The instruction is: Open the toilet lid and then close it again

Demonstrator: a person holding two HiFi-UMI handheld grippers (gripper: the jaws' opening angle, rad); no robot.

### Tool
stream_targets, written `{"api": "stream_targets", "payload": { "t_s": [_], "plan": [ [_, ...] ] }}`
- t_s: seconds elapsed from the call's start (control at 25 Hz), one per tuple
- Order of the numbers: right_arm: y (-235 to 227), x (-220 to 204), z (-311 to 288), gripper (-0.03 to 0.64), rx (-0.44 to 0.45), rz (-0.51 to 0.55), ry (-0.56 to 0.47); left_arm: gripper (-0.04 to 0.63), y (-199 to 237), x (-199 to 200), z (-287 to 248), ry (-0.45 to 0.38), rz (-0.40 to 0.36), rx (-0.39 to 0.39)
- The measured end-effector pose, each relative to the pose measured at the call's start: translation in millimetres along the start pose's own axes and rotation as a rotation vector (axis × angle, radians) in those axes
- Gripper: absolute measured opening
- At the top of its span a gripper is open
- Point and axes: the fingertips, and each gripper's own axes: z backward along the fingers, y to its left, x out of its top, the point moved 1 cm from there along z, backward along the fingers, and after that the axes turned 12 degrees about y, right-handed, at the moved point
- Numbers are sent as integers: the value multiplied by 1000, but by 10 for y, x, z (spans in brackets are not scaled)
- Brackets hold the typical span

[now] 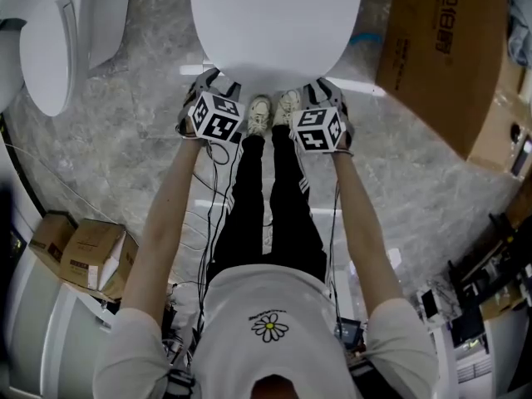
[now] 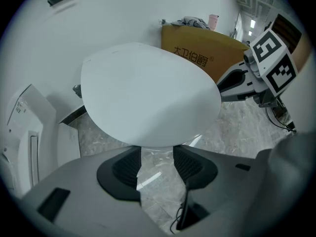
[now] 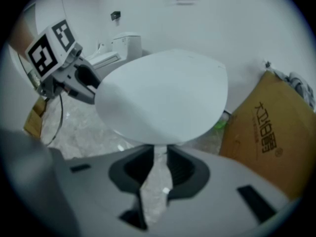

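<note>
The white toilet lid [image 1: 274,15] lies down over the bowl, straight ahead of the person. My left gripper [image 1: 209,80] and right gripper [image 1: 322,85] hang side by side at its front rim, both pointing steeply down. In the left gripper view the lid [image 2: 148,102] fills the middle. Its front edge covers the tips of the left gripper [image 2: 156,153], which is open, with only marble floor in the gap. The right gripper [image 3: 159,154] shows a narrower gap under the lid [image 3: 163,98], also with only floor in it. I cannot tell whether either gripper touches the rim.
A second toilet [image 1: 50,48] stands at the far left. A large cardboard box [image 1: 440,56] leans to the right of the bowl. Small boxes [image 1: 83,256] sit on the floor at the lower left. The person's shoes [image 1: 273,110] stand between the grippers. Cables trail on the marble floor.
</note>
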Motion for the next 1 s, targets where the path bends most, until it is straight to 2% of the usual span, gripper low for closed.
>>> {"api": "stream_targets", "payload": {
  "t_s": [0.32, 0.44, 0.6, 0.72, 0.88, 1.0],
  "plan": [
    [2, -8, -43, 97, -6, -10, -19, 225, 9, 11, -59, -25, -3, 7],
    [23, -26, -47, 86, 2, -49, -9, 225, -2, -3, -63, -23, 4, 7],
    [29, -74, 57, 86, 5, -157, 6, 225, -42, -47, 10, -7, 95, -22],
    [-34, -25, 277, 86, -3, -199, -11, 225, -61, -18, 191, -14, 150, -28],
    [-210, 248, 733, 86, -33, -223, -72, 207, 22, 157, 643, -76, 189, 0],
    [-436, 656, 1208, 75, -83, -229, -170, 158, 228, 507, 1179, -193, 225, 55]
  ]
}}
